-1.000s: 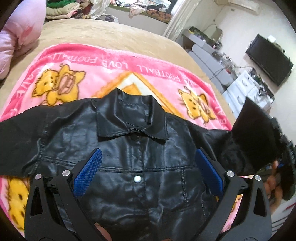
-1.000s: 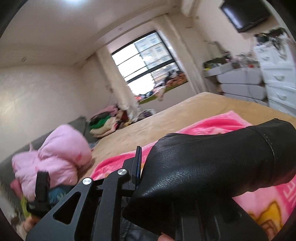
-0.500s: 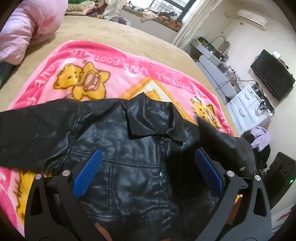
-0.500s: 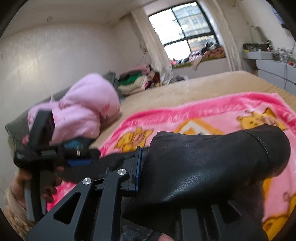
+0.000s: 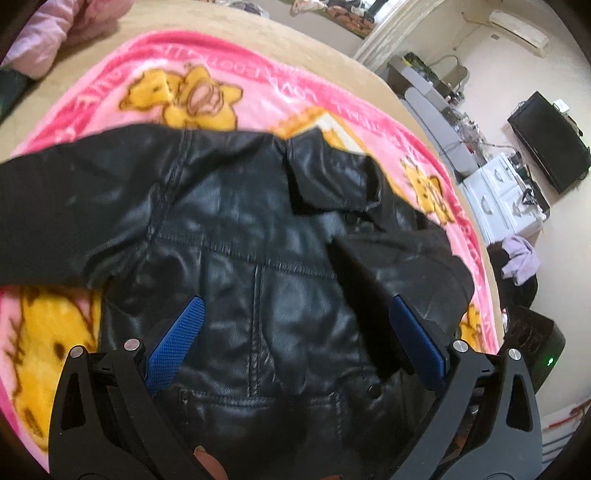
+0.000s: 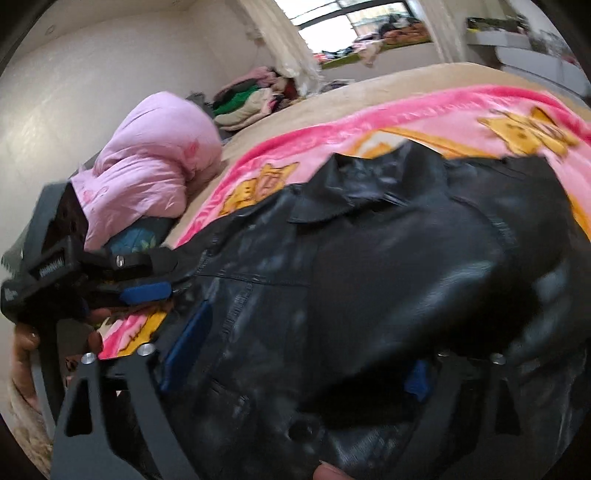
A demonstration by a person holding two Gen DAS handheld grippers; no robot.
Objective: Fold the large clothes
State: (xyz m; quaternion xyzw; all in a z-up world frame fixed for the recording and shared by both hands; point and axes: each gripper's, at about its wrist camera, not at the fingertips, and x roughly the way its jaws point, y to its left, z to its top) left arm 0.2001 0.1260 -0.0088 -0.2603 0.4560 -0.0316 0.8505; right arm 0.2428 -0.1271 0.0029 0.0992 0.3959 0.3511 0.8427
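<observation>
One black leather jacket (image 5: 266,266) lies front-up on the pink cartoon blanket (image 5: 303,92) that covers the tan bed (image 5: 229,26). Its surface is glossy and creased, with stitched seams across the chest, a column of dark snap buttons (image 5: 372,390) toward five o'clock in the left wrist view, and a pointed collar (image 5: 325,173) turned down at about one o'clock. One sleeve (image 5: 74,206) stretches flat toward nine o'clock, well out over the blanket. The other sleeve (image 6: 424,280) is folded in across the chest, a thick rounded tube lying at three o'clock in the right wrist view.

The left gripper (image 5: 291,343) hovers over the lower front of the jacket with its blue pads (image 5: 173,347) spread wide, holding nothing. In the right wrist view it shows again at nine o'clock, a hand around its handle.

The right gripper (image 6: 295,354) sits over the folded sleeve; one blue pad (image 6: 188,339) is clear at seven o'clock, the other (image 6: 417,380) half buried under leather. The pads stand far apart, the sleeve draped between and over them; whether they pinch any of it I cannot tell.

A pink quilt bundle (image 6: 155,162) rests at ten o'clock beside the blanket.
</observation>
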